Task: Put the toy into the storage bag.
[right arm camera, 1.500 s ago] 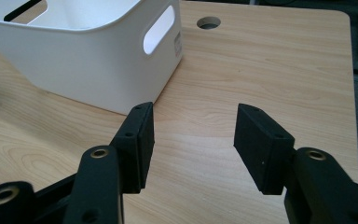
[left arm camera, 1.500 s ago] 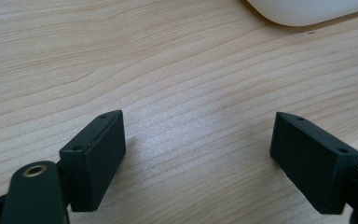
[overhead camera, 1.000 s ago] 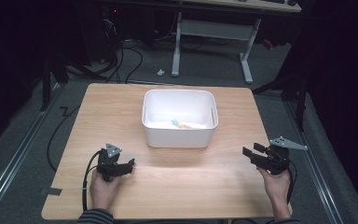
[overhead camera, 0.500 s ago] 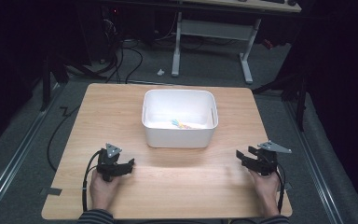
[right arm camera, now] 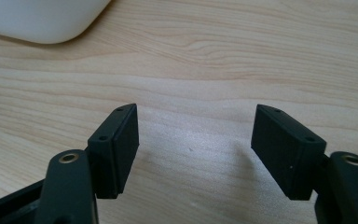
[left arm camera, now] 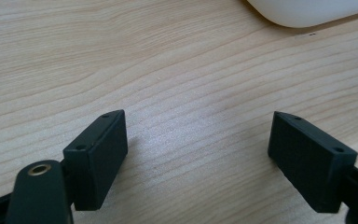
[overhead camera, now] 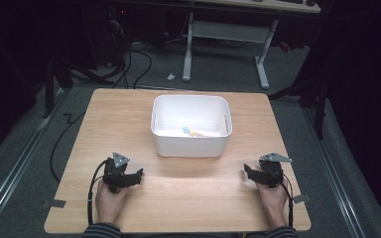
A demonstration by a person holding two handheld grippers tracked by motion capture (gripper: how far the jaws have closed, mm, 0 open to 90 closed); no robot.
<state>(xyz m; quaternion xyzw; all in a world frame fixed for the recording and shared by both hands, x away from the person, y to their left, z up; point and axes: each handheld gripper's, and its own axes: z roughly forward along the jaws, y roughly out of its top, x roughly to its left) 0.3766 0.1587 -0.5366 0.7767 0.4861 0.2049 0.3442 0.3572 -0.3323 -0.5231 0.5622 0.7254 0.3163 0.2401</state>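
A white bin [overhead camera: 191, 147] stands in the middle of the wooden table [overhead camera: 188, 198], with small coloured items [overhead camera: 194, 132] on its floor. My left gripper [overhead camera: 137, 175] rests low over the table at the front left, open, nothing between its jaws [left arm camera: 198, 140]. At the front right my right gripper [overhead camera: 248, 173] sits low over the bare wood, open; its jaws have just been opening and nothing is between them [right arm camera: 195, 133]. The bin's rounded corner shows at the top right of the left gripper view [left arm camera: 307, 11] and the top left of the right gripper view [right arm camera: 42, 21].
Beyond the table's far edge stand a white desk frame [overhead camera: 228, 34] and cables on a dark floor [overhead camera: 129, 64]. Bare wood lies between the two grippers in front of the bin. Bits of tape [overhead camera: 53, 203] mark the front corners.
My right hand has come down and drawn toward the table's front edge, and its jaws stand wider. The left hand has kept still.
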